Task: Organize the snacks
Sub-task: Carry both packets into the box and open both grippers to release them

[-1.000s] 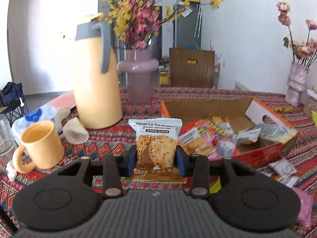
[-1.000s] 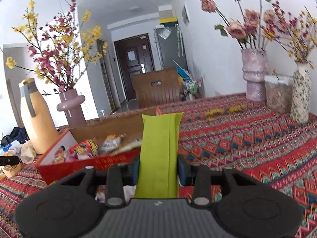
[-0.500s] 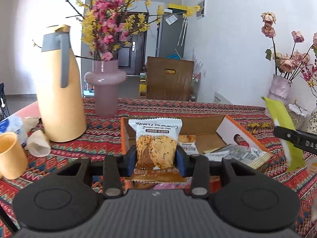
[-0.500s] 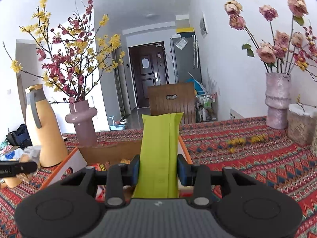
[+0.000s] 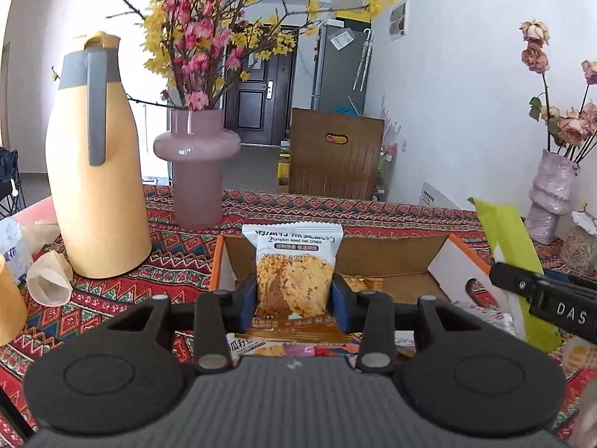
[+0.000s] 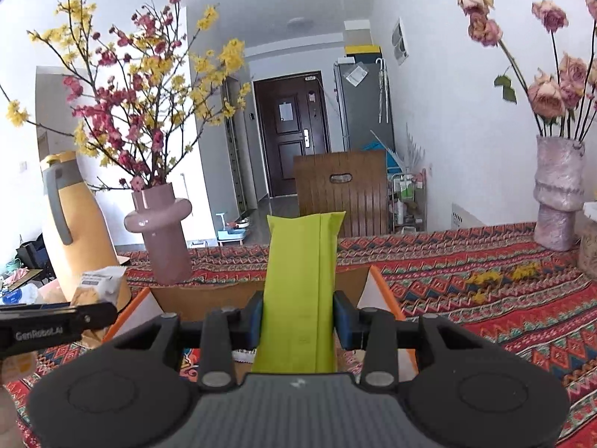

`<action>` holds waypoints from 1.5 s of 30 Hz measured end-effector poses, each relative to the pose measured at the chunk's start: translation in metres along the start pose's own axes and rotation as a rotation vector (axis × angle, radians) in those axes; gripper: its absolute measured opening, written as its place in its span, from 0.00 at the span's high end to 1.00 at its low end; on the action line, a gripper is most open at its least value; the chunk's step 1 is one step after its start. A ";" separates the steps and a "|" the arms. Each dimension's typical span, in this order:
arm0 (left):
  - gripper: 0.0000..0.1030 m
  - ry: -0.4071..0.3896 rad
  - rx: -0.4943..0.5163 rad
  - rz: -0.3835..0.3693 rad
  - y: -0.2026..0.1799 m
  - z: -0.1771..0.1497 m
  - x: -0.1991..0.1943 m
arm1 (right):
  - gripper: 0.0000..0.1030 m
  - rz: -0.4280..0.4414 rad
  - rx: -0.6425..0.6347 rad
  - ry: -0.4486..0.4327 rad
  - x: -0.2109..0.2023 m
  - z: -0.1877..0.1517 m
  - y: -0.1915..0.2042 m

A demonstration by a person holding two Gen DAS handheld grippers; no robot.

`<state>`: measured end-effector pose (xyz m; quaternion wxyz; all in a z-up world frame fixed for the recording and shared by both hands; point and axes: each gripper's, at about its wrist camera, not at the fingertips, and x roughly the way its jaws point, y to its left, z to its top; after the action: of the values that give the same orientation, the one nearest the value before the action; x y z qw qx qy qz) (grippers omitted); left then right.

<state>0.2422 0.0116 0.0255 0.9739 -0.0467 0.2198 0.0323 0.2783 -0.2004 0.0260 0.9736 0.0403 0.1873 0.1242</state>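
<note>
Snacks (image 5: 481,315) in the orange box (image 5: 220,261) (cookie packet (image 5: 294,272) in left tongs (image 5: 294,298), green packet (image 6: 298,298) in right tongs (image 6: 298,317)).

A red, zigzag-patterned cloth (image 5: 186,261) is covering the desk; the box (image 5: 462,257) is showing orange edges and brown insides. The crisp packet (image 5: 294,257) is showing white over golden brown, the other packet (image 6: 298,298) plain lime green, the jug (image 5: 97,186) pale yellow with grey handle, the vase (image 5: 197,171) glossy mauve
</note>
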 end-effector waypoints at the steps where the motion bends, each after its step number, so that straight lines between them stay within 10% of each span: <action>1: 0.60 -0.001 -0.001 0.003 0.001 -0.003 0.002 | 0.64 0.001 -0.004 0.006 0.003 -0.003 0.001; 11: 0.60 0.031 -0.002 -0.013 0.005 -0.013 0.012 | 0.63 0.011 -0.013 0.077 0.018 -0.019 0.002; 17: 0.20 -0.022 -0.026 -0.007 0.008 -0.012 0.003 | 0.57 -0.001 0.012 0.071 0.014 -0.021 -0.002; 20: 0.00 -0.050 -0.043 0.011 0.009 -0.011 -0.003 | 0.31 -0.017 0.027 0.043 0.009 -0.020 -0.004; 23: 0.00 -0.069 -0.058 0.022 0.011 -0.011 -0.005 | 0.01 -0.028 0.039 0.012 0.004 -0.021 -0.006; 45: 0.00 -0.091 -0.038 0.015 0.002 -0.001 -0.040 | 0.00 -0.033 0.038 -0.064 -0.027 -0.013 -0.004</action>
<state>0.2057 0.0113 0.0420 0.9816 -0.0623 0.1747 0.0458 0.2503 -0.2110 0.0227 0.9800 0.0597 0.1592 0.1030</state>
